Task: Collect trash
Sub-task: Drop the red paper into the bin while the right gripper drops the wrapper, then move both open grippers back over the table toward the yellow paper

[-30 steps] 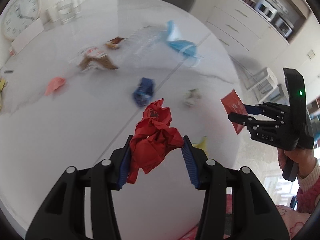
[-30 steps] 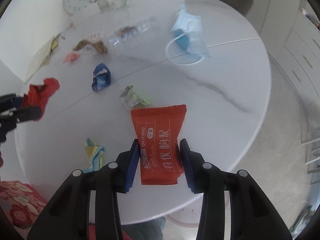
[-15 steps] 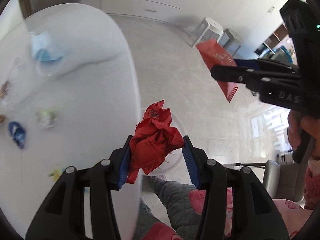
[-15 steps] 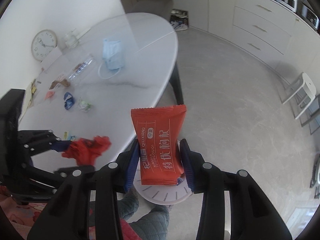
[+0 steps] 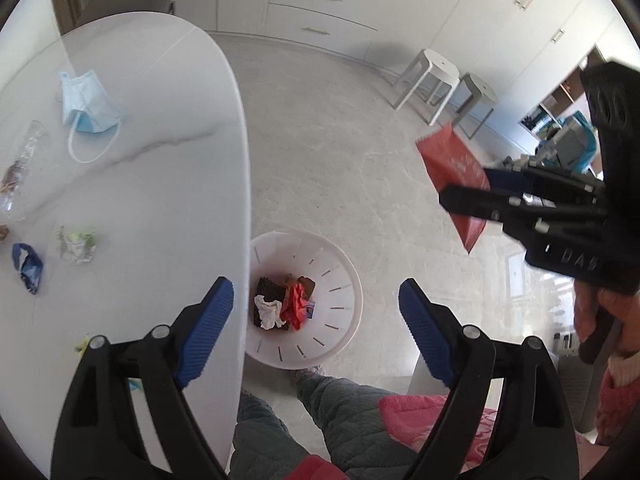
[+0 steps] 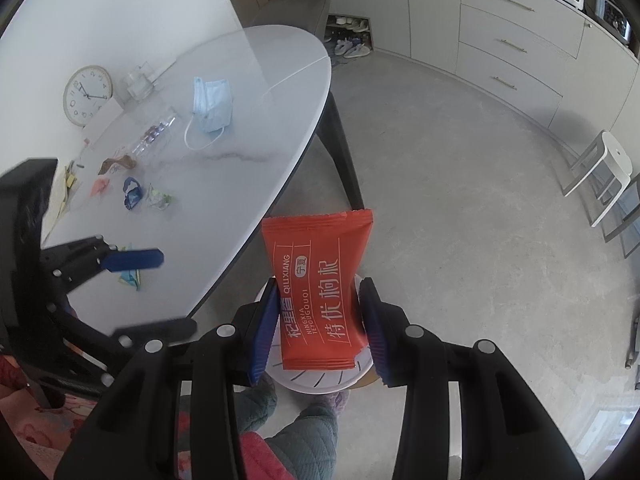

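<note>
- Bin point(image 5: 347, 276) sits on the floor below and between my left gripper's point(image 5: 316, 328) jaws, just off the edge of the white table point(image 5: 168, 184).
- My left jaws have just been opening and stand wide apart with nothing between them; the red crumpled wrapper point(image 5: 294, 304) lies in the bin among other scraps.
- My right gripper point(image 6: 320, 326) is clamped on the orange snack packet point(image 6: 316, 280), its pads pressing both long edges, the packet sticking out ahead of the fingertips.
- Under that packet the bin's white rim point(image 6: 320, 380) shows, directly below my right jaws.
- Left of my left jaws, on the table: a blue face mask point(image 5: 88, 104), a blue wrapper point(image 5: 27, 266) and a pale green wrapper point(image 5: 76, 242).
</note>
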`<action>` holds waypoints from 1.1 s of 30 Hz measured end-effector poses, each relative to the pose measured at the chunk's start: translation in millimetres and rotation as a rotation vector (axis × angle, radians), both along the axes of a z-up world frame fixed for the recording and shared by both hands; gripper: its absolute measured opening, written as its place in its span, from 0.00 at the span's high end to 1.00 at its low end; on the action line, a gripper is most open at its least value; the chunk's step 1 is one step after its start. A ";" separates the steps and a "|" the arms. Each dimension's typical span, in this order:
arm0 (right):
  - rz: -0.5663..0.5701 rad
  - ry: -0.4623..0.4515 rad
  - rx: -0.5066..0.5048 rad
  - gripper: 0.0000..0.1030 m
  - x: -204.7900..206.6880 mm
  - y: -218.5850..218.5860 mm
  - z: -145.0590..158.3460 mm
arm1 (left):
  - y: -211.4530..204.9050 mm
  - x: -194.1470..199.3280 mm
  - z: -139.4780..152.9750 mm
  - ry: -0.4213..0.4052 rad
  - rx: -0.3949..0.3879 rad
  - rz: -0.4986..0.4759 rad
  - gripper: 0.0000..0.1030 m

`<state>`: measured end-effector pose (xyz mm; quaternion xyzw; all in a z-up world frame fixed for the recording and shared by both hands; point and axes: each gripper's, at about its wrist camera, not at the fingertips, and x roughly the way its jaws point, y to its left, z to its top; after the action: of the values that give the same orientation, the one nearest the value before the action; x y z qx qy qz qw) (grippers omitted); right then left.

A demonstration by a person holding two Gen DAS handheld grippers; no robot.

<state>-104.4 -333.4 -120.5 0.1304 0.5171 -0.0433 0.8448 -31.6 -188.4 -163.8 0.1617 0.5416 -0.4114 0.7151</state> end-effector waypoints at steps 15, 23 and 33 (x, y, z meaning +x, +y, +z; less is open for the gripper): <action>0.099 0.078 0.040 0.47 -1.3 40.4 -32.5 | 107.3 27.9 51.2 -0.113 -0.004 0.281 0.11; 0.074 0.107 -0.018 0.04 5.0 53.4 -38.8 | 156.7 35.5 34.7 -0.078 0.044 0.381 0.10; 0.088 0.072 -0.041 0.02 18.1 58.7 -25.6 | 165.1 30.3 19.1 -0.062 0.079 0.401 0.10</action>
<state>-86.3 -274.6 -146.1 0.0886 0.5513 -0.0211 0.8293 -1.3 -23.3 -144.7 0.0912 0.5561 -0.2344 0.7922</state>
